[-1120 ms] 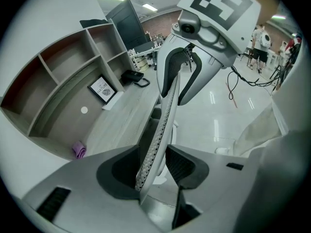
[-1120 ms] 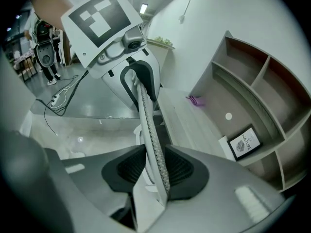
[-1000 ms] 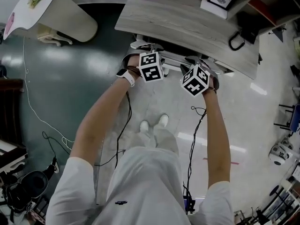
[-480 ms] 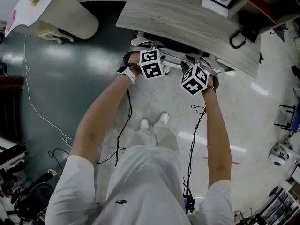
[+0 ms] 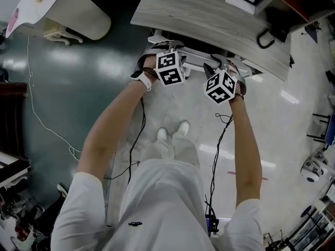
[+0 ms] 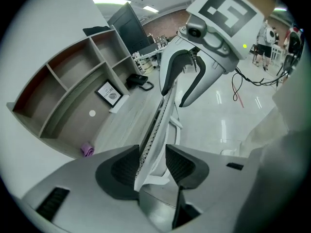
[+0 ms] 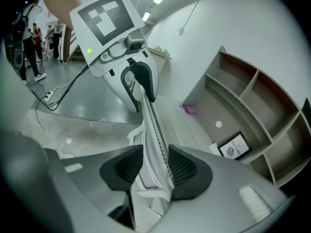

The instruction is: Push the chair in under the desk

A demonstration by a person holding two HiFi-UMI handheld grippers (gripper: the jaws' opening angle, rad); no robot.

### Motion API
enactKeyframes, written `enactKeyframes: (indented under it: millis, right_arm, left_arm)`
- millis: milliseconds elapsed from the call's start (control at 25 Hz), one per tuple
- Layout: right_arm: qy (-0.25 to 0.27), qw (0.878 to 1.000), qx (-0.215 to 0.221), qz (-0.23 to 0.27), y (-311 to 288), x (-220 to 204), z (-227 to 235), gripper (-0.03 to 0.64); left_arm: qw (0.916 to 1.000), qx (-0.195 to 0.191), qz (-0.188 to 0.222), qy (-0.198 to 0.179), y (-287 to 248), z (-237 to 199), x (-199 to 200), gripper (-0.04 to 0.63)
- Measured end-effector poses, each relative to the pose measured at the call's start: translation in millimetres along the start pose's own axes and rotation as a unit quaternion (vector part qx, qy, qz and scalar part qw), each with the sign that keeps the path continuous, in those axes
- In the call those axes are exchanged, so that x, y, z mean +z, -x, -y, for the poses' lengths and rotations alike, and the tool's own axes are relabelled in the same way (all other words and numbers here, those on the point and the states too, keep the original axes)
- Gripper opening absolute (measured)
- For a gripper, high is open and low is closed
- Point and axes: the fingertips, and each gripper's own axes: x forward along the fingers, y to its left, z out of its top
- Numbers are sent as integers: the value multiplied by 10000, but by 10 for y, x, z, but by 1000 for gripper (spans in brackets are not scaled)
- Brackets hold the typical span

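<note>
Chair back (image 6: 161, 115) clamped by left gripper (image 6: 152, 153), loose between just-opened jaws of right gripper (image 7: 155, 158) — ease both off straight, without dragging it out from under desk (image 5: 209, 20).

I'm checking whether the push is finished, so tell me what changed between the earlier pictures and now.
The right gripper has just been opening its jaws and no longer clamps the chair's backrest, which still stands between them. The left gripper stays shut on the backrest. The desk and the backrest look where they were.
</note>
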Motion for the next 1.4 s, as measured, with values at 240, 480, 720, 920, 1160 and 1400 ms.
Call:
enactKeyframes:
  millis: [240,480,720,920,1160,1400]
  right_arm:
    - [-51,9989,-297,347,342,112,-43,170]
    - [-504,9947,-678,593,769,194,-68,136]
    - [-932,9876,-1001,766,1278,280,-221,81]
    - [-1234,9810,-1194,902,1709,342,-412,57]
    - [-1601,9707,-1406,1113,2180,411,-660,43]
    - [-1736,9630,-1642,1245,2626,476,-934,43]
  left_arm:
    - [9989,309,327,97,327,75,133,130]
    - [9915,604,965,636,805,232,307,81]
    - [9786,984,1357,1190,1355,411,325,30]
    - [9635,1111,1692,1751,1799,633,279,11]
    - [9395,1146,2103,2451,2381,902,174,8]
    - [9165,1407,2359,2907,2937,1127,-60,8]
